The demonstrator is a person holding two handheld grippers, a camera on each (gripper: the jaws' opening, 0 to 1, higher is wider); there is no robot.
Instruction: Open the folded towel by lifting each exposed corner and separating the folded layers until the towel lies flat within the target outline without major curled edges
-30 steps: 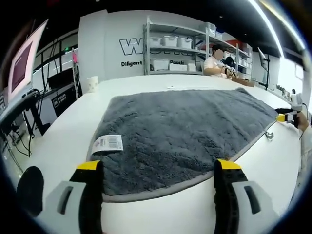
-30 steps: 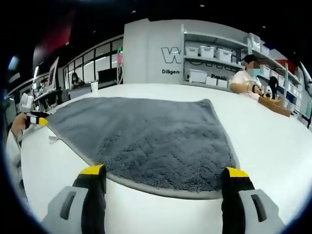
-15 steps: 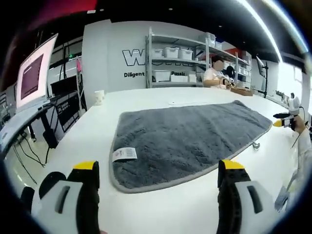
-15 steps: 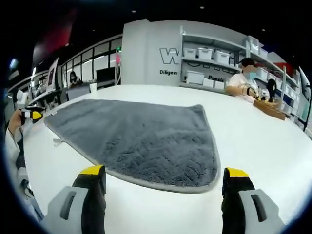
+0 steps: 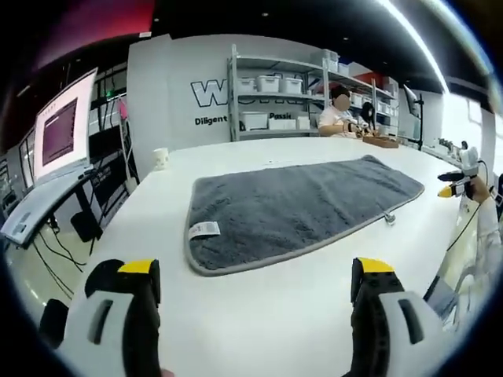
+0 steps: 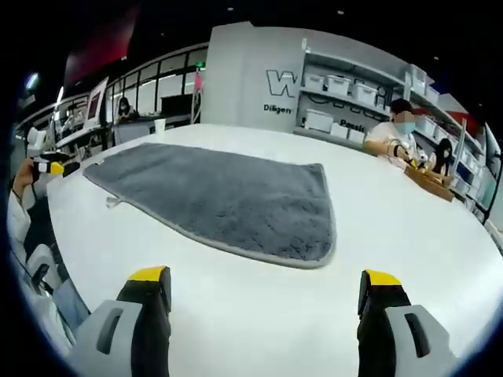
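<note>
1. 1 grey towel [image 5: 295,206] lies spread flat on the white table [image 5: 259,314], long axis running from 1 gripper across to the other.
2. Left gripper [image 5: 255,275]: jaws wide, empty, towel ahead, well apart.
3. Right gripper [image 6: 263,284]: jaws wide, nothing held, towel's rounded corner ahead.
4. Both look about equally near; no outline is visible.
5. Count: 1 white tag [image 5: 204,230], 1 cup [image 5: 161,159], 2 grippers.

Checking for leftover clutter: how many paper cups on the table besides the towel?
1. A white paper cup stands at the table's far left edge, beyond the grey towel, also seen in the right gripper view. Others may be out of frame.
</note>
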